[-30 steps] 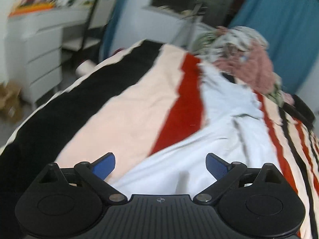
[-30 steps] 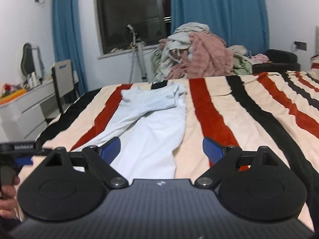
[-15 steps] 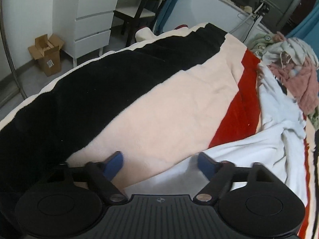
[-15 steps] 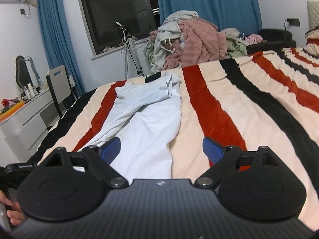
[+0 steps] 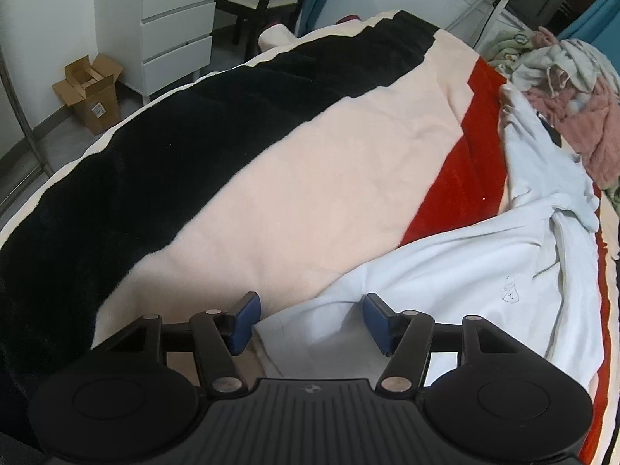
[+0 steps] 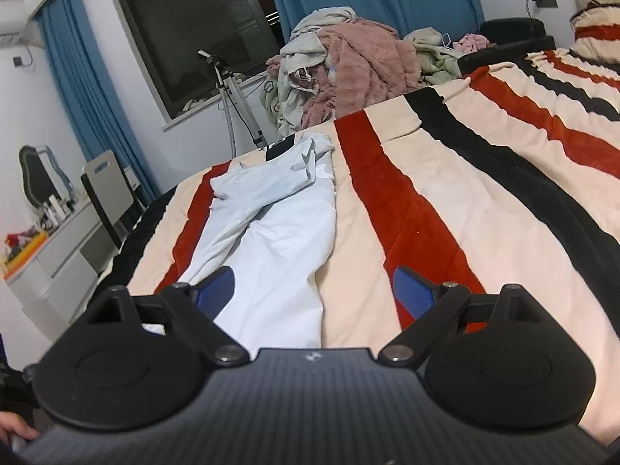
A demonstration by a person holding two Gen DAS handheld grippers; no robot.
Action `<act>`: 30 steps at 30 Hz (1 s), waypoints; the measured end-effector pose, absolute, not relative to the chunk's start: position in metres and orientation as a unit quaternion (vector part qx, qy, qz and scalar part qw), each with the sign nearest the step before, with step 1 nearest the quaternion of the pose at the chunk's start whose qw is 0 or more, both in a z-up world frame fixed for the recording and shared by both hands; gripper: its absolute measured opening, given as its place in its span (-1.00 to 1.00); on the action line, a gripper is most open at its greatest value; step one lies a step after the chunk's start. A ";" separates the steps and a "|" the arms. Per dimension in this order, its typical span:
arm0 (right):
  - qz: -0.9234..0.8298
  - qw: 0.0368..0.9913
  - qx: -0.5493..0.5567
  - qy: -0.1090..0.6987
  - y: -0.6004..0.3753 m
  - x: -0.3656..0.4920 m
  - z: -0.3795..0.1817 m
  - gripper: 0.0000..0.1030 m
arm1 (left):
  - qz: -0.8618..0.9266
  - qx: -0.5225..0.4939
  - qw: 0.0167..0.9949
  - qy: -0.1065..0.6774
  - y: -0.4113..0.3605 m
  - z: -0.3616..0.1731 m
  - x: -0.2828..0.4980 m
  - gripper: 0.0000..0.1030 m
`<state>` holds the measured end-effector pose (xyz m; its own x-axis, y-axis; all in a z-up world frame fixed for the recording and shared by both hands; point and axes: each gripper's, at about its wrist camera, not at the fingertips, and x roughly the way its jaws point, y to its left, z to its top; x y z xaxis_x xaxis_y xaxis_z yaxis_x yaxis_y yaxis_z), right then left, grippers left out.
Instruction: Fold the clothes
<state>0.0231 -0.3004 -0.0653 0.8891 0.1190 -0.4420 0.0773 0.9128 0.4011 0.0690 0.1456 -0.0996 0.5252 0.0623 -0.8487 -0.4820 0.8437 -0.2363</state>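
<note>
On the bed (image 6: 445, 209), shirt (image 5: 445, 283) unfolded: left tongs (image 5: 308, 323) closing around its hem corner, right tongs (image 6: 314, 290) spread, all folds pending.

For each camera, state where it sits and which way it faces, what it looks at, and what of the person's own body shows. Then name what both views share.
Left wrist: on the left tongs, tilted down at the near corner of the white garment on the striped blanket, drawers beyond; tongs closing, corner between them, pads not yet pressing; no body shows.
Right wrist: on the right tongs, facing along the bed toward window and curtains; tongs open; a bit of hand at lower left.
Shared: white garment, blanket, clothes pile.
</note>
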 end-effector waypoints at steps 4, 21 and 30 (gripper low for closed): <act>0.008 0.947 0.224 0.231 -0.310 0.021 -0.065 0.75 | 0.177 -0.210 0.844 0.460 0.139 -0.098 0.068 -0.46; 0.000 0.926 0.301 0.228 -0.342 0.017 -0.068 0.75 | -0.086 0.074 0.962 0.249 -0.038 -0.029 -0.073 -0.92; 0.049 0.899 0.330 0.285 -0.338 0.029 -0.087 0.75 | -0.200 -0.009 0.888 0.413 -0.032 -0.061 -0.038 -0.23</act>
